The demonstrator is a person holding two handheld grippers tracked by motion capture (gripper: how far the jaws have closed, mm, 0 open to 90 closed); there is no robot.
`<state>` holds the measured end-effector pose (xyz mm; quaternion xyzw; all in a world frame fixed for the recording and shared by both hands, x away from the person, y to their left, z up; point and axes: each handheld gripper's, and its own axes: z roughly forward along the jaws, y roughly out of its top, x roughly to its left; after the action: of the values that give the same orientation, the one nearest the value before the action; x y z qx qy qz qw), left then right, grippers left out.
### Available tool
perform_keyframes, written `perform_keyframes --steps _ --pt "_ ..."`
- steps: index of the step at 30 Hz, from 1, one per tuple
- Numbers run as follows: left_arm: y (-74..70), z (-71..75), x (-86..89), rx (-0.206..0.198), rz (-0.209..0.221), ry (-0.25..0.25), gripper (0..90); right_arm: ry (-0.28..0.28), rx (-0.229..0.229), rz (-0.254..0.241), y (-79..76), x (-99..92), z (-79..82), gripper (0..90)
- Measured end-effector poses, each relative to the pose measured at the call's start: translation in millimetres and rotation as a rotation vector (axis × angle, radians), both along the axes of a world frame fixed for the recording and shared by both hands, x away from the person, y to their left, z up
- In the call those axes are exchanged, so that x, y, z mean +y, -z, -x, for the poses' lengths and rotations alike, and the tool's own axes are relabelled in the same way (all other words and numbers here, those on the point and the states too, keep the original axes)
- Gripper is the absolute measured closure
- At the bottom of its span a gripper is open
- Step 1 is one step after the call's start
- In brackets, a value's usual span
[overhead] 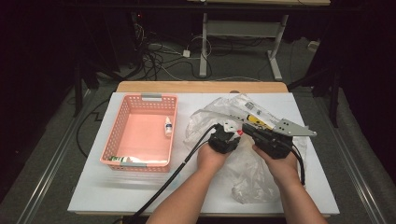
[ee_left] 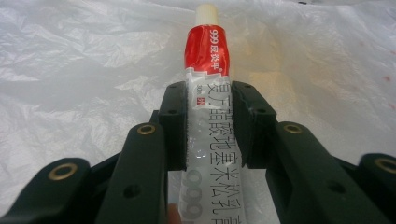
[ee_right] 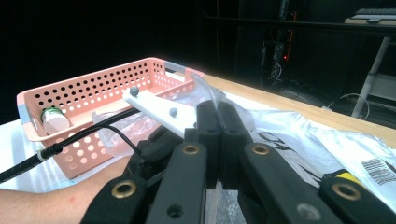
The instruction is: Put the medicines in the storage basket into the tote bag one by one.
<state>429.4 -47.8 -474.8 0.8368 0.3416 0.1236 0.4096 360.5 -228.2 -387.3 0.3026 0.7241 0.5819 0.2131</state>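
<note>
A red and white ointment tube (ee_left: 208,51) with a cream cap is clamped between the pads of my left gripper (ee_left: 210,116), cap pointing away over the clear plastic bag (ee_left: 93,70). From above, my left gripper (overhead: 232,135) and right gripper (overhead: 247,130) meet over the crumpled bag (overhead: 205,119) at the table's middle. In the right gripper view, my right gripper (ee_right: 217,112) has its jaws pressed together, with a flap of the bag's film (ee_right: 205,88) pinched and rising between them.
A pink perforated basket (overhead: 122,116) stands at the left, holding a small white bottle (overhead: 167,127) and a tube (overhead: 126,159) at its near end. A barcode label (overhead: 252,107) and a yellow packet (overhead: 254,120) lie in the bag. Cables trail toward the table's front edge.
</note>
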Motion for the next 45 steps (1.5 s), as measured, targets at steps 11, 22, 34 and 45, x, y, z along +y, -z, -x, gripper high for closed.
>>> perform_keyframes --steps 11,22,34,45 --pt "-2.7 8.7 -1.1 -0.006 0.014 0.017 55.2 0.003 0.004 0.004 0.9 -1.1 -0.2 90.0" --pt "-9.2 34.5 17.0 0.001 0.052 0.092 46.7 0.004 0.002 0.008 0.7 -1.5 0.5 90.0" --pt "-17.8 69.3 40.3 0.021 0.103 0.162 32.0 0.002 -0.005 0.014 -0.1 -0.8 1.9 90.0" --pt "-20.9 96.3 59.5 0.02 0.112 0.189 16.1 0.001 -0.006 0.018 -0.9 -0.3 3.5 90.0"
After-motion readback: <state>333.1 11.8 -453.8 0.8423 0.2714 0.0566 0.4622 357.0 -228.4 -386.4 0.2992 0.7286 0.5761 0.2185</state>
